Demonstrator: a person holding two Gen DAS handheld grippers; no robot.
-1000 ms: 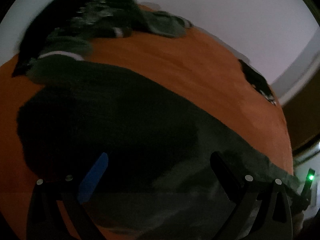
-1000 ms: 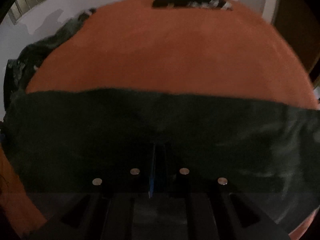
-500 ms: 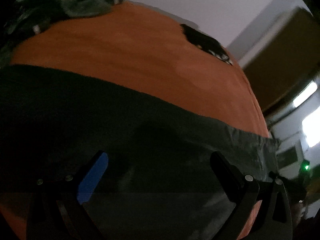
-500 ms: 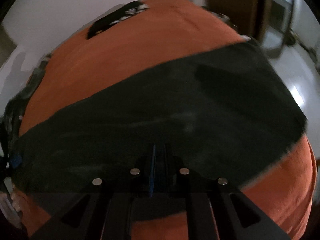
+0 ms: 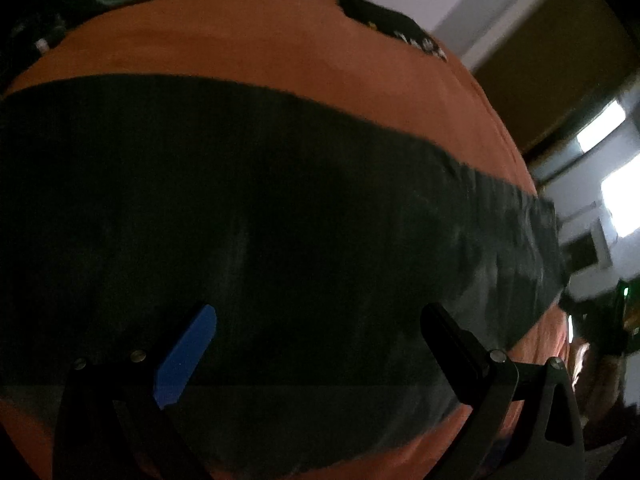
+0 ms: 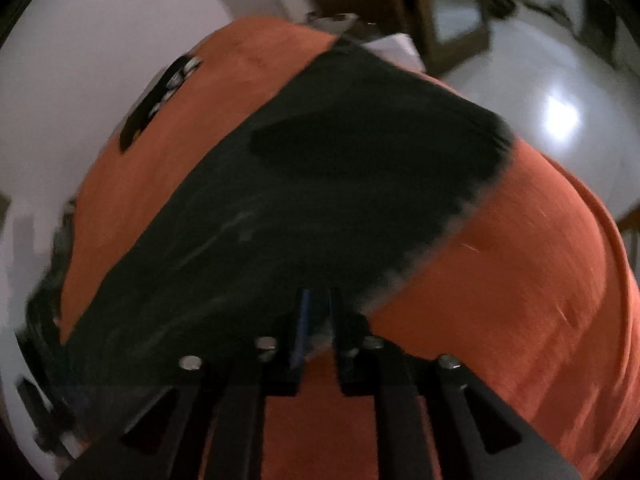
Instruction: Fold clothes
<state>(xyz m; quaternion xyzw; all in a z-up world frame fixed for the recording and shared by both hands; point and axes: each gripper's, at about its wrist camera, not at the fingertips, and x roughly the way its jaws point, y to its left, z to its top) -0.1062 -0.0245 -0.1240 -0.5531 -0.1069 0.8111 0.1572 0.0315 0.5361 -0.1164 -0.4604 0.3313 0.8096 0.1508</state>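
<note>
Dark garment (image 6: 320, 200) spread as a long flat band across the orange bed (image 6: 520, 300).
My right claw (image 6: 318, 312) is opening, its corner between the jaws; my left claw (image 5: 320, 316) hovers wide, empty, ready for folding.

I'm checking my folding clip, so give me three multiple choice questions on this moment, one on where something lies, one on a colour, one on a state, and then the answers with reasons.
1. Where does the dark garment lie?
A. Spread across the orange cover
B. On the floor
C. Hung on the door

2. What colour is the pad on one finger of the left gripper?
A. Red
B. Blue
C. Yellow

3. How do the left gripper's jaws stand?
A. Shut on the garment
B. Shut on nothing
C. Wide apart, with nothing pinched

Answers:
1 A, the garment runs as a flat band over the cover.
2 B, the left wrist view shows a blue pad.
3 C, the fingers stand far apart above the cloth.
</note>
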